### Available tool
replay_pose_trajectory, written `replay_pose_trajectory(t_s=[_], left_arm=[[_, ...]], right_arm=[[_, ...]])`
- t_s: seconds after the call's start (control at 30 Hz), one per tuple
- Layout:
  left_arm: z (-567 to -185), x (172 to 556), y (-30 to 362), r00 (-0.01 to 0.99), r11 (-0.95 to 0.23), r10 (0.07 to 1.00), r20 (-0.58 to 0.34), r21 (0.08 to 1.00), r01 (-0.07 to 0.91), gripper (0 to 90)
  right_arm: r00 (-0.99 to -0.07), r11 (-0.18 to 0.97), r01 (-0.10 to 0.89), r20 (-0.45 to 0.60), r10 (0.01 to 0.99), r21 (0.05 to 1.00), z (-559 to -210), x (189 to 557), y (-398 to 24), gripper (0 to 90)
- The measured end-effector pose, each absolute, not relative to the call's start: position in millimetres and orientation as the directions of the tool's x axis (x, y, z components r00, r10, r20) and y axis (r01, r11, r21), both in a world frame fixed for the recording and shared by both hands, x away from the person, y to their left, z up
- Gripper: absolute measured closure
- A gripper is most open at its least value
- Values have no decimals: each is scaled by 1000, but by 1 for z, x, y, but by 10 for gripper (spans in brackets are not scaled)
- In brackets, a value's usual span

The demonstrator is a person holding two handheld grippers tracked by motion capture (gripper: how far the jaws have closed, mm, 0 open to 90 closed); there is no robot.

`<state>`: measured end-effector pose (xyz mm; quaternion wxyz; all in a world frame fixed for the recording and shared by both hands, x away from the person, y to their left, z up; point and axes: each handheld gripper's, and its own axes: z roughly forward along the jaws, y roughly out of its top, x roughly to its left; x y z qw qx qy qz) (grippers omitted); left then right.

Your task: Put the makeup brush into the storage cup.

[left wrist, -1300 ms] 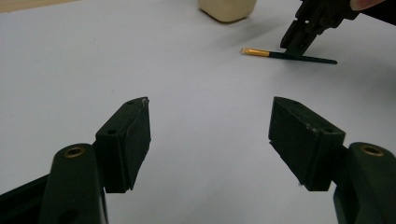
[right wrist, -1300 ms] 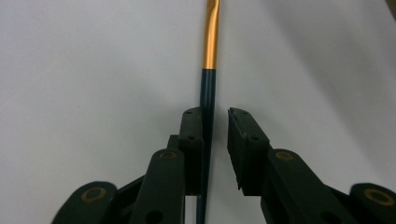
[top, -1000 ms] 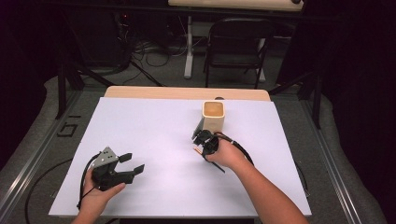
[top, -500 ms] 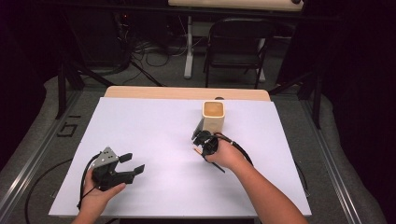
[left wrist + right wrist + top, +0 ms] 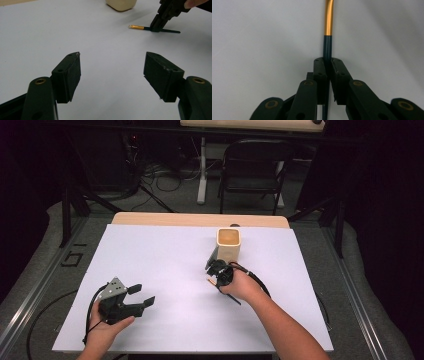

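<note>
A thin brush [image 5: 328, 22] with a dark teal handle and a gold ferrule lies on the white table [image 5: 165, 255], just in front of a cream square cup [image 5: 228, 245]. My right gripper [image 5: 327, 62] is shut on the brush's handle, and the gold end sticks out past the jaws. In the high view this right gripper [image 5: 216, 270] points down at the table near the cup, with the brush [image 5: 235, 299] running under the hand. The left gripper [image 5: 142, 295] rests at the near left, open with nothing between its jaws. From the left gripper [image 5: 112, 72] the brush [image 5: 137, 27] and cup [image 5: 121, 3] are far ahead.
A wooden strip [image 5: 200, 219] edges the table's far side. Beyond it stand a black folding chair [image 5: 255, 165] and floor cables [image 5: 160, 182]. Cables trail from both grippers over the table's front edge.
</note>
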<state>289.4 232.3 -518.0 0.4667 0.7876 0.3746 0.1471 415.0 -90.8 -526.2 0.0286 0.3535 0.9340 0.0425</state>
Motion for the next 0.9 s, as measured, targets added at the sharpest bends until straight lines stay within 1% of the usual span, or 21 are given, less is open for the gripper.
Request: replay_pose_trajectory(t_s=[0.17,0.2,0.23,0.27,0.3,0.57,0.63,0.7,0.9], left_arm=[[-518,290,232,677,-284,727,-119,845,453,305],[-518,290,232,676,-284,727,-119,845,454,305],[-518,290,232,677,-284,727,-119,845,453,306],[-518,290,232,676,-284,727,-119,845,453,305],[-518,290,232,677,-284,727,-119,845,453,305],[-518,290,233,676,-283,727,-120,845,454,307],[-518,290,232,676,-283,727,-120,845,454,307],[-518,290,232,676,-284,727,-119,845,454,307],[-518,290,232,675,-283,727,-121,844,455,308]], right_arm=[[-753,752,653,-27,658,89,-525,416,-91,830],[-740,737,666,-24,672,114,-527,414,-91,830],[-751,749,656,-29,660,93,-526,416,-91,830],[-746,744,660,-25,666,101,-526,415,-91,830],[-749,748,658,-23,662,85,-525,416,-91,830],[-747,745,661,-20,664,88,-525,416,-90,830],[-750,748,660,-6,662,72,-523,417,-90,831],[-746,745,661,-23,665,86,-523,416,-90,831],[-742,739,667,-2,670,95,-518,415,-92,834]])
